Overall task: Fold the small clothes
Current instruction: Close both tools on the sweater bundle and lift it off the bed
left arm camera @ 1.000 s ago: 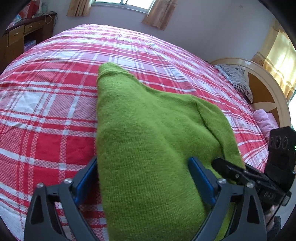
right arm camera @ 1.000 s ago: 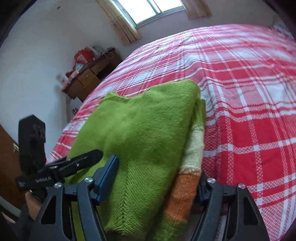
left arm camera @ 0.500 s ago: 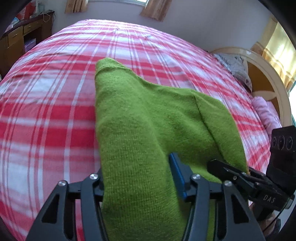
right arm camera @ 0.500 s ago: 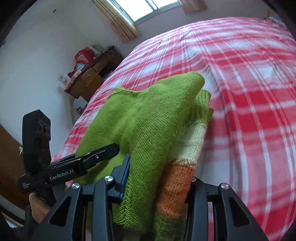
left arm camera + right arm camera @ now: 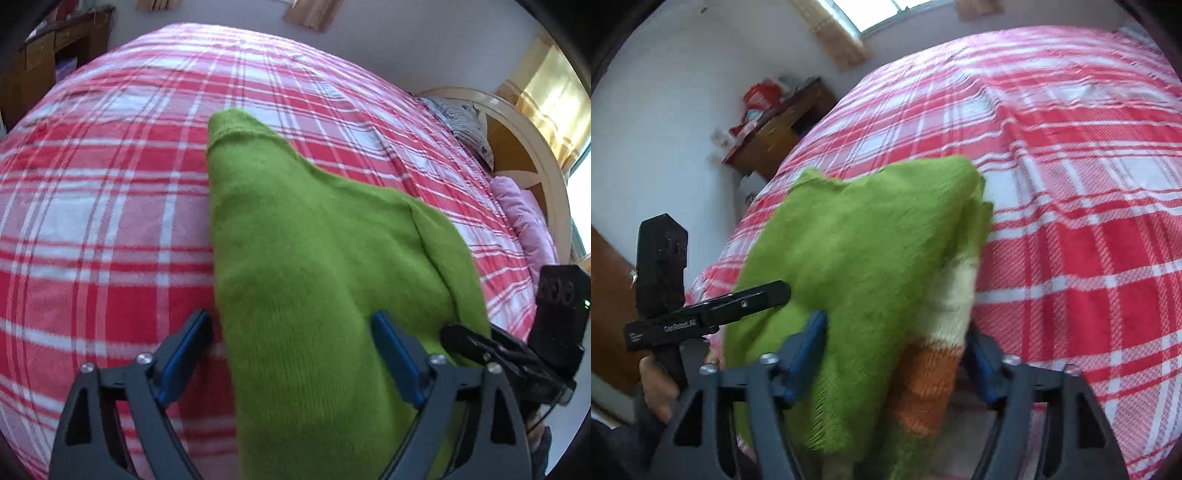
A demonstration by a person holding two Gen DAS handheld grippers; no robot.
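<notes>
We saw the green sweater (image 5: 314, 266) lying folded on the red plaid bed (image 5: 103, 206), its orange and cream striped part (image 5: 934, 365) showing along the right edge in the right wrist view. Half a second earlier both tools had pinched the knit; since then their jaws had just been opening. The left hand-held gripper (image 5: 291, 354) stood wide apart, the sweater between its blue pads but the pad at 9 o'clock clear of it. The right hand-held gripper (image 5: 897, 354) had also spread, cloth lying loose between its pads. At 10 o'clock in the right wrist view stood a wooden dresser (image 5: 768, 136); at 2 o'clock in the left view, a headboard (image 5: 532, 147) and pink bedding (image 5: 524, 218).
</notes>
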